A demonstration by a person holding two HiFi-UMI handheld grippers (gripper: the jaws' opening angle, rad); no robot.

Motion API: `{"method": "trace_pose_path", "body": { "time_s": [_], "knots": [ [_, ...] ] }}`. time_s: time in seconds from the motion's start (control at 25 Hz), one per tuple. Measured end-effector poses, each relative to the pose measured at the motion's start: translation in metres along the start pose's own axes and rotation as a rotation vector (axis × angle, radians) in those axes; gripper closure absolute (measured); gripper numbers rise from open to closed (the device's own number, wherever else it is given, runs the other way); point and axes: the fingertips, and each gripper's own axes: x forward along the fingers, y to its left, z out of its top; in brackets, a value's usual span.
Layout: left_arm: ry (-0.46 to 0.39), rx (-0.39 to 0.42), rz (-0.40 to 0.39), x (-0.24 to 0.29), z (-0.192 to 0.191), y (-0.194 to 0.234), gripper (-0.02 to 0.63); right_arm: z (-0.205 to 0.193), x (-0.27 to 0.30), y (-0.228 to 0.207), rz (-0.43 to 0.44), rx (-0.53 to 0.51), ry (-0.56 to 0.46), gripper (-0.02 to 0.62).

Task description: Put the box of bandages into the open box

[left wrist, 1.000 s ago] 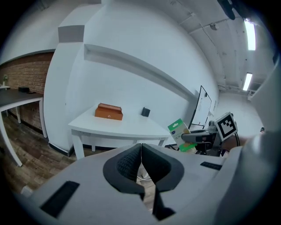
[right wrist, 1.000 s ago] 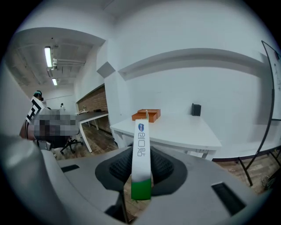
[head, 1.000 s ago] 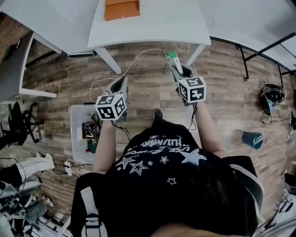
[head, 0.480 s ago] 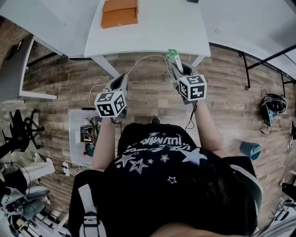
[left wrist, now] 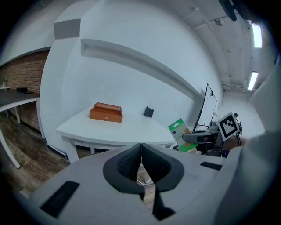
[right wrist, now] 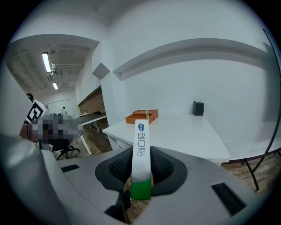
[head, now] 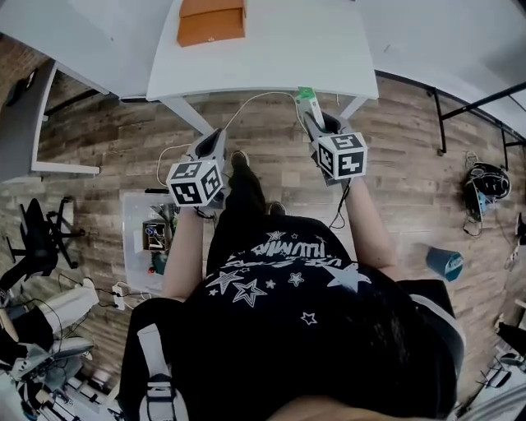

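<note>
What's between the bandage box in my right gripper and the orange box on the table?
Nothing but bare white table, as the right gripper view shows: the orange box sits straight beyond the bandage box.

White surface (head: 329,49) at top, orange open box (head: 212,29) on its left part. Nearer, over wood floor (head: 394,164): right claw (head: 312,119) gripping green-and-white box of bandages (head: 306,97), left claw (head: 215,141) level with it, well apart. Black shoe (head: 244,181) between them.

White-and-green box of bandages (right wrist: 140,151), orange open box (head: 212,20), white table (head: 288,49), perhaps black small container (right wrist: 198,108).
</note>
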Motion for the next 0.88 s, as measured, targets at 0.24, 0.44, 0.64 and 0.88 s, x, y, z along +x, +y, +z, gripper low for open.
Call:
{"method": "trace_pose_path", "body": {
  "time_s": [0.24, 0.44, 0.64, 0.88],
  "knots": [
    [-0.015, -0.007, 0.000, 0.040, 0.026, 0.040, 0.586, 0.024, 0.045, -0.016, -0.017, -0.023, 0.019, 0.486],
    [-0.038, -0.017, -0.001, 0.074, 0.061, 0.090, 0.586, 0.061, 0.107, -0.022, -0.022, -0.045, 0.016, 0.486],
    [-0.040, -0.020, 0.009, 0.114, 0.100, 0.144, 0.586, 0.102, 0.177, -0.027, -0.001, -0.069, 0.023, 0.486],
    [-0.044, -0.023, 0.014, 0.161, 0.154, 0.211, 0.586, 0.162, 0.261, -0.023, 0.028, -0.123, 0.023, 0.487]
  ]
}}
